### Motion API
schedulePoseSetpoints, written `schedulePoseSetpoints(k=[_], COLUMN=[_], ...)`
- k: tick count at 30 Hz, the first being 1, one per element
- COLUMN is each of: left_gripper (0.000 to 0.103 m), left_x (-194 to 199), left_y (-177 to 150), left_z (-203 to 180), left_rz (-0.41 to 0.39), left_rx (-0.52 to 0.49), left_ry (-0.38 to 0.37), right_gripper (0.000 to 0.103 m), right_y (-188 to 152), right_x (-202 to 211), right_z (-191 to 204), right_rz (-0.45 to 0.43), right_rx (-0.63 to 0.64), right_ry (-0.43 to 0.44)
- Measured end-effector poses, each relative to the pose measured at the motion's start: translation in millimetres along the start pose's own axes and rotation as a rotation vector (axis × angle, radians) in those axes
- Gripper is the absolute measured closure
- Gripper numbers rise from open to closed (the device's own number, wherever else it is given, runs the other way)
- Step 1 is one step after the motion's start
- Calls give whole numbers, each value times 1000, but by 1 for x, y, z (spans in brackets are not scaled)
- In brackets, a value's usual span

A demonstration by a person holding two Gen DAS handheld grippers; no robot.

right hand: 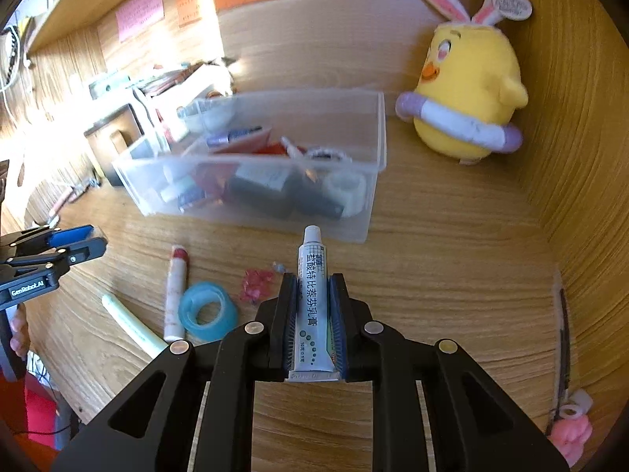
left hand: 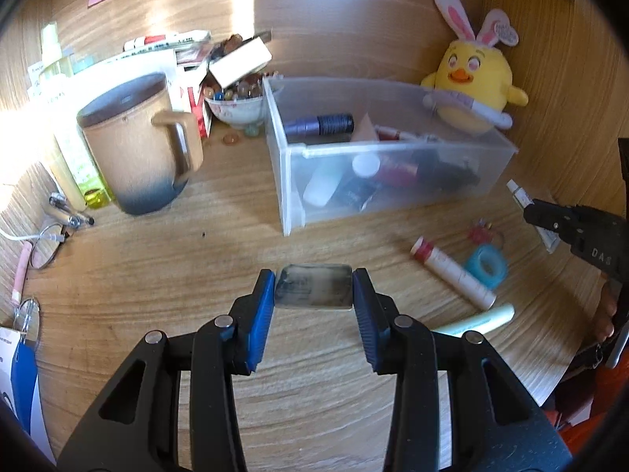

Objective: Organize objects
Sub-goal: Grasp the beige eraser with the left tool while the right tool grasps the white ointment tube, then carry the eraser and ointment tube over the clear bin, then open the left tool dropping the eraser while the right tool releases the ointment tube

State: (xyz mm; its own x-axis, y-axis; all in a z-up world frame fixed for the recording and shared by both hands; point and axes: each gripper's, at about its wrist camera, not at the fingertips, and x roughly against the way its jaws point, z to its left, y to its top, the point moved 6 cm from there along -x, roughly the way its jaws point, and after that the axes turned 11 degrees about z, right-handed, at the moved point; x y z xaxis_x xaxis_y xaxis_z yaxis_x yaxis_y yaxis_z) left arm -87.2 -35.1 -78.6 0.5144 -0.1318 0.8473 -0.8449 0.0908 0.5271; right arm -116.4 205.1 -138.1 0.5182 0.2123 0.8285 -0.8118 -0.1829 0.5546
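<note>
My left gripper is shut on a flat grey rectangular case, held just above the wooden desk. My right gripper is shut on a small white ointment tube with its cap pointing away; in the left wrist view this right gripper shows at the right edge with the tube. Ahead of both stands a clear plastic bin holding several cosmetics. On the desk lie a red-capped white stick, a blue tape roll, a pale green tube and pink beads.
A tan mug with a lid stands at the left, a bowl of marbles and boxes behind it. A yellow plush chick sits in the back right corner. Glasses and pens lie at the left edge. A wooden side wall rises on the right.
</note>
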Motion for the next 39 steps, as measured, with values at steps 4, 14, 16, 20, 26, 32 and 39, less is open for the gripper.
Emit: schedulePoseSetpoints(k=[4, 14, 16, 20, 26, 32, 39], left_gripper=[63, 63, 63, 63, 63, 63, 63], left_x=[9, 25, 27, 29, 29, 25, 16], left_y=[10, 40, 46, 59, 78, 94, 109], left_z=[-4, -13, -14, -17, -25, -32, -36], left_rz=[-37, -111, -122, -139, -161, -170, -174], left_rx=[4, 5, 4, 0, -11, -21, -24], left_ry=[-11, -29, -30, -39, -48, -54, -38], right_gripper=[88, 88, 88, 88, 88, 88, 88], right_y=[10, 34, 39, 50, 67, 85, 105], right_x=[12, 32, 35, 39, 39, 32, 24], right_z=[4, 11, 13, 17, 20, 19, 15], right_rz=[-49, -137, -155, -181, -203, -199, -194], right_rx=[5, 10, 11, 25, 37, 36, 32], right_ry=[10, 54, 57, 71, 77, 88, 102])
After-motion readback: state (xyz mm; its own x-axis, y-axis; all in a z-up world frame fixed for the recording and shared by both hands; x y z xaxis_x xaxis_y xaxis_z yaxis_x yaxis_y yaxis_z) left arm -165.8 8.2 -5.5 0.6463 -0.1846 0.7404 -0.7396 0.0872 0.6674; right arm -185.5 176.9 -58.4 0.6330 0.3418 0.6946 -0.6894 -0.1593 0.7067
